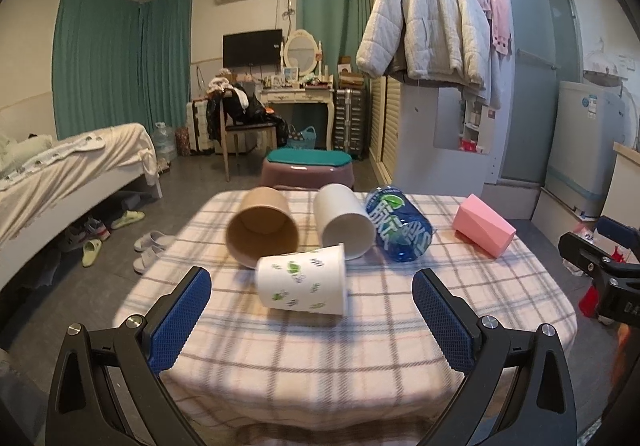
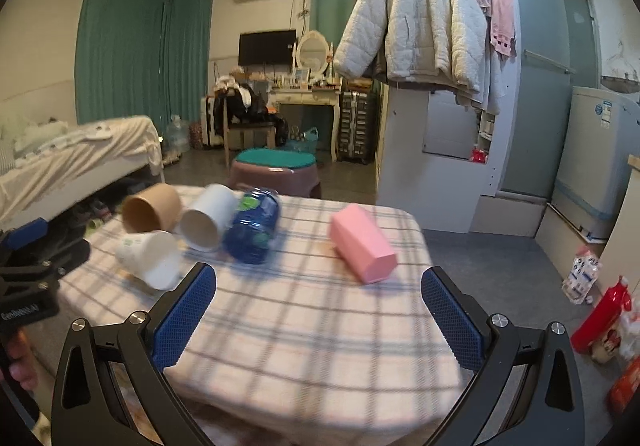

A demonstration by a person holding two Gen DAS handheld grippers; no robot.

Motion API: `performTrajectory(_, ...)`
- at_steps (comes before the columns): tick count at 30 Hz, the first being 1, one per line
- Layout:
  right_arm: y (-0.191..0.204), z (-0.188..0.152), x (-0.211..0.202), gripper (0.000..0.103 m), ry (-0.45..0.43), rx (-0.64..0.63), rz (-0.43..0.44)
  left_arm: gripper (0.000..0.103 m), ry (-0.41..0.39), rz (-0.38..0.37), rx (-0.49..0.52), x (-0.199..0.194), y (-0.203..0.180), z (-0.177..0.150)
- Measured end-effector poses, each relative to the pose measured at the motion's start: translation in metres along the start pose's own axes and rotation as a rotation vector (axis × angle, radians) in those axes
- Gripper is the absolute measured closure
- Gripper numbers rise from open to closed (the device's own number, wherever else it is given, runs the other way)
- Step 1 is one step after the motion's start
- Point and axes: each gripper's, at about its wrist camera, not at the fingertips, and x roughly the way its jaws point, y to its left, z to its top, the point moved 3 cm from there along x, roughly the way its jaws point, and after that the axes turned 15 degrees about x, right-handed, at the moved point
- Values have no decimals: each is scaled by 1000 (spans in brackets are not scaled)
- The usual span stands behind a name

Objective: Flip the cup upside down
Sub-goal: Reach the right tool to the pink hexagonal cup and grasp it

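Lying on its side on the checked-cloth bench just ahead of the wide-open, empty left claw: white paper cup with green print, probably light and crushable, best pinched gently mid-wall; right claw likewise open, empty.

Right wrist view motion-blurred: print on white paper cup unreadable, label on blue bottle smeared. Left gripper cut off at 9 o'clock edge, jaw gap not visible. Left wrist view: right gripper cut off at 3 o'clock, state unclear. Brown cup partly hidden behind paper cup. Dresser items too small to ID.
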Motion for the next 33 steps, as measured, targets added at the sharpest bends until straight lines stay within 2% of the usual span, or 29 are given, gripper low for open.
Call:
performTrajectory(6,-32,17,58,0,115,-77,-8,0,39,-7,2,30,-21,12)
performTrajectory(13,-40,27,143,0,233,-113,-2,0,75,-5,17,72,-42,26)
performTrajectory(19,-50,20,208,11,332,-101,-36,0,93,-4,49,97,-53,29)
performTrajectory(22,-50,17,218,16,344,-102,-38,0,97,-6,61,104,-57,29)
performTrajectory(24,-51,16,222,37,357,-97,-35,0,106,-12,63,108,-58,29)
performTrajectory(28,-58,14,220,40,373,-58,-55,0,112,-25,65,102,-60,27)
performTrajectory(33,-59,15,185,42,354,5,-64,0,73,-35,60,79,-55,32)
